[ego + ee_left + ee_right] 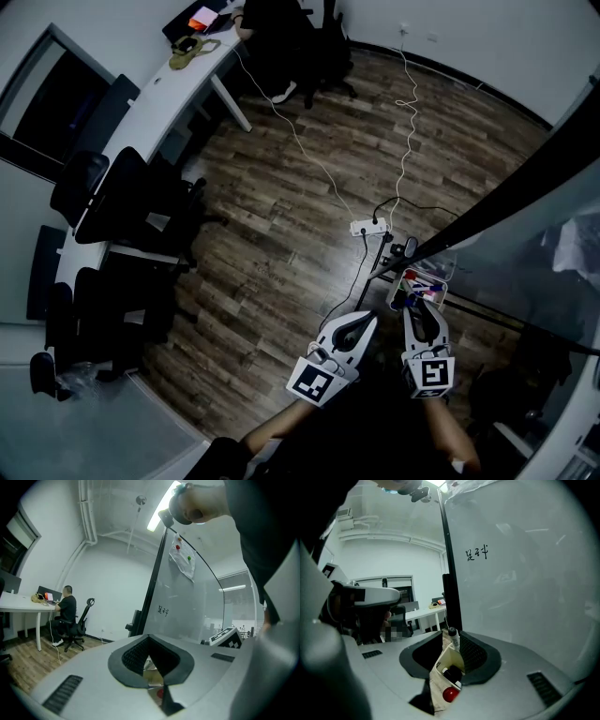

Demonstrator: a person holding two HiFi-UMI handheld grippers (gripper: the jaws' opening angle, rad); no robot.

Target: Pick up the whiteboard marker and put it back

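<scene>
In the right gripper view, a whiteboard marker (453, 641) with a white body and dark cap stands at the tips of my right gripper (449, 633). The jaws look shut on it. Just below it is the cream marker holder (440, 667), with a black-capped marker (452, 673) and a red cap (450, 694) inside. In the head view the right gripper (412, 305) hangs over the marker tray (433, 281) at the foot of the whiteboard (525, 262). My left gripper (368, 321) is beside it on the left. Its tips (149, 637) meet with nothing between them.
The whiteboard (525, 573) has small writing (476, 553) and a dark frame (506, 197). On the wood floor in front lie a power strip (368, 226) and its cables. Office chairs (122, 197) and a long white desk (159, 94) fill the left. A person (68, 611) sits at the desk.
</scene>
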